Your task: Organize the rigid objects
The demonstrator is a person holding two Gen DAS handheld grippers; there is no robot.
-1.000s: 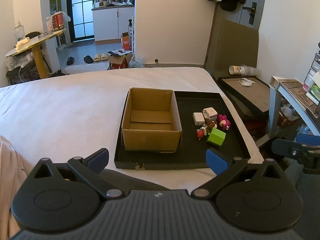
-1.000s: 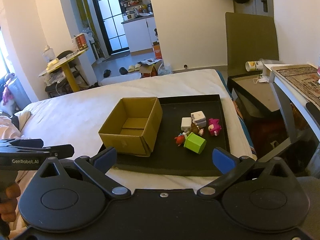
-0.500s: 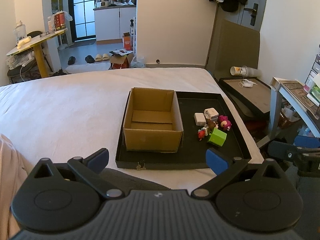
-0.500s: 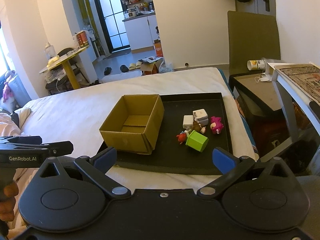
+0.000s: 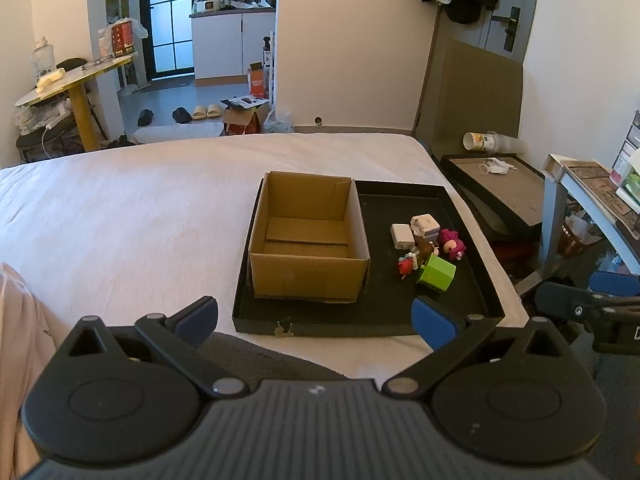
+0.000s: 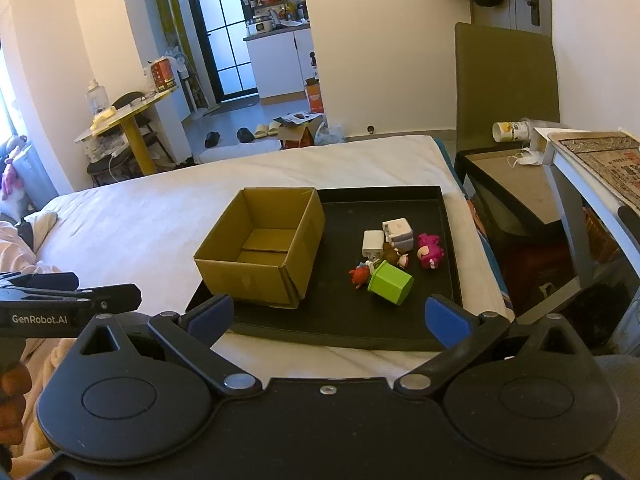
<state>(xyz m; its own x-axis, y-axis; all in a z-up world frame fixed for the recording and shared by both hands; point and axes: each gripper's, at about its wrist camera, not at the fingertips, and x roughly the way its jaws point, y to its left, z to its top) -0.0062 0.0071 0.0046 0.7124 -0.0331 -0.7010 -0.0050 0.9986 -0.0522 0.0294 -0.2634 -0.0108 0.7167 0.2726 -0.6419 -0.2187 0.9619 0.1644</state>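
An open cardboard box (image 5: 308, 236) (image 6: 262, 250) with nothing in it stands on the left half of a black tray (image 5: 400, 316) (image 6: 436, 208) on a white bed. To its right lies a small heap: a green cube (image 5: 437, 273) (image 6: 390, 283), two white blocks (image 5: 402, 235) (image 6: 373, 242), a pink figure (image 5: 452, 243) (image 6: 430, 251), a red one (image 5: 405, 266) (image 6: 359, 275) and a brown one (image 6: 394, 257). My left gripper (image 5: 316, 318) is open, short of the tray's near edge. My right gripper (image 6: 326, 314) is open too, over the tray's front rim, empty.
The white bed (image 5: 120, 208) spreads left of the tray. Off the bed's right edge sit a low framed board (image 5: 504, 176), a grey table (image 6: 588, 160) and a tipped cup (image 6: 510, 131). A person's hand (image 6: 12, 384) holds the left gripper's handle at the left.
Both grippers have drifted slightly forward toward the tray; the box and toys look a little nearer. Nothing on the tray has moved, and both stay open.
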